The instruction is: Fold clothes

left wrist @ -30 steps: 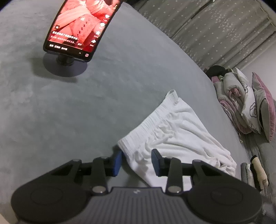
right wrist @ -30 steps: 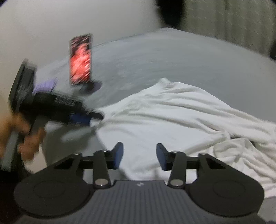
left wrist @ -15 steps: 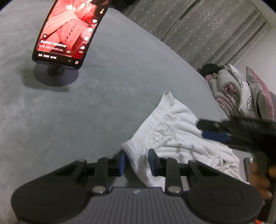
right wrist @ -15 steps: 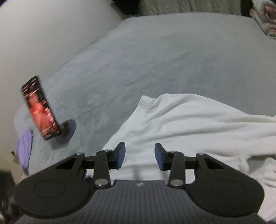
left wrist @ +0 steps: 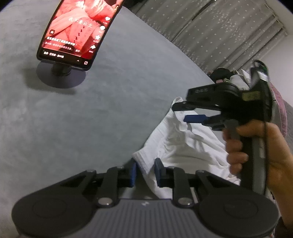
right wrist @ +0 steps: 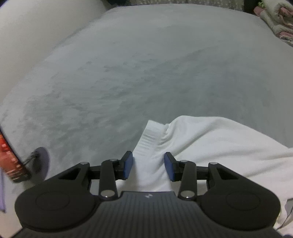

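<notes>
White shorts (left wrist: 183,146) with a ribbed elastic waistband (right wrist: 148,141) lie crumpled on the grey bed (left wrist: 91,119). My left gripper (left wrist: 145,172) sits low at the near corner of the waistband. Its jaws are closing with that corner between the blue pads, and a little gap still shows. My right gripper (right wrist: 148,163) is open, with the far end of the waistband between its fingers and untouched. In the left wrist view the right gripper (left wrist: 183,113) hovers over that far corner, held by a hand (left wrist: 256,146).
A phone (left wrist: 78,31) with a red screen stands on a round base (left wrist: 60,75) at the far left of the bed; its edge (right wrist: 9,161) shows in the right wrist view. Bundled bedding (right wrist: 276,16) lies at the far right. Grey curtains (left wrist: 210,33) hang behind.
The left jaws have narrowed around the near waistband corner. The right gripper has swung across the shorts to the far waistband end and come into the left wrist view.
</notes>
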The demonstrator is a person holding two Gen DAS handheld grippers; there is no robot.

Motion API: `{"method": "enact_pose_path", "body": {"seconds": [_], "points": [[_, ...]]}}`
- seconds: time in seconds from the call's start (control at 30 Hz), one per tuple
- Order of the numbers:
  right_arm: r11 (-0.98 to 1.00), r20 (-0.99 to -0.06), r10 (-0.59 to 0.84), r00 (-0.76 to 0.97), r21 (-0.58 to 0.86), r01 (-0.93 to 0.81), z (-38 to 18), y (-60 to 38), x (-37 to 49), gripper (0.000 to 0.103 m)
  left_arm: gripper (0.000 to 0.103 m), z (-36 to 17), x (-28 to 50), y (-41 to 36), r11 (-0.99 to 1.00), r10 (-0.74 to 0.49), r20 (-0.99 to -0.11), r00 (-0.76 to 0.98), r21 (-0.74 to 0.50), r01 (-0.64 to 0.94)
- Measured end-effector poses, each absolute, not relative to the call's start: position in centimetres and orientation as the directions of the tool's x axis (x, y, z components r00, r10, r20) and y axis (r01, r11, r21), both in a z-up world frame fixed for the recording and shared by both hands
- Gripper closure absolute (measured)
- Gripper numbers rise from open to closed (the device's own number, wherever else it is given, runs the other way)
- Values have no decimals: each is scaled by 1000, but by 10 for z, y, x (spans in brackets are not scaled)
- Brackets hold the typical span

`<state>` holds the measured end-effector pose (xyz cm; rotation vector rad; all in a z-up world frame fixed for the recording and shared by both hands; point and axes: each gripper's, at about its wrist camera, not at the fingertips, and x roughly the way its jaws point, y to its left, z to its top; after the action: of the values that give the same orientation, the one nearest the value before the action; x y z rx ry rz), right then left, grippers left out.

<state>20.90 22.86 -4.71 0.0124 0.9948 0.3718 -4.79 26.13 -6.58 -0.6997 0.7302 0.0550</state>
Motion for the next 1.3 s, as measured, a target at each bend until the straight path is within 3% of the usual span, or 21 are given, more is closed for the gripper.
{"method": "enact_pose_path", "body": {"seconds": [0.13,0.27,0.43,0.5,1.3], "points": [[946,-827,276,490,144,-291,-54,240,214,52,84,-66,-47,261,771,-189,-631,752,-570,-285],[948,-829,228,511,70,-310,-57,249,211,52,87,-67,-47,261,767,-189,-633,750,-572,-290],[955,-825,194,530,36,-294,-58,246,208,76,93,-67,-47,260,761,-189,-636,748,-577,-297],[958,-823,190,536,36,-284,-57,243,208,79,96,-67,-47,260,761,-188,-635,749,-577,-298],[919,-715,351,604,140,-369,-40,278,205,80,98,-42,-57,290,781,10,-598,801,-495,-380]]}}
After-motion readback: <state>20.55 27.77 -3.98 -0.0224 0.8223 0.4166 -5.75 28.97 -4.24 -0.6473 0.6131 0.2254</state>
